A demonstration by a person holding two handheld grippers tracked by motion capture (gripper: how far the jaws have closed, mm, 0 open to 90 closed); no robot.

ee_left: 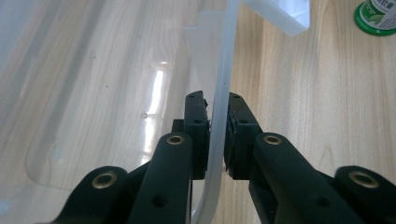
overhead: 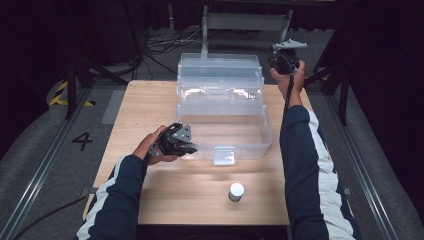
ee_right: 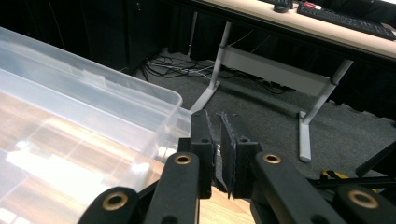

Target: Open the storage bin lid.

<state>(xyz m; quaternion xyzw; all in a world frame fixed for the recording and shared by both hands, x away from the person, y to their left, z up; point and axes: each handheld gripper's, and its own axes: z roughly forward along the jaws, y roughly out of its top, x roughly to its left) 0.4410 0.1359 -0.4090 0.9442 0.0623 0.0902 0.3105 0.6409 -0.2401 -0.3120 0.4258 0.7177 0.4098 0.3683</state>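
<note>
So the big clear storage bin (overhead: 222, 107) sits mid-table on the wooden table (overhead: 165, 200), stretching from the middle to the far edge, and it looks like its lid is swung up at the far side. You're at the handling-the-bin step, I'd say: your left gripper (ee_left: 218, 109) has its jaws clamped on the thin near-left wall of the bin, one pad inside, one outside. Your right gripper (overhead: 284, 59) is up in the air past the far-right corner, jaws closed on nothing, just beside the lid's edge but apart from it.

Next move, my guess: the right one needs to open up and get a hold on that far-right rim before you shift or close anything. One pinch on a floppy wall will twist.

Small white-capped bottle (overhead: 236, 191) stands near the front edge, well apart.
</note>
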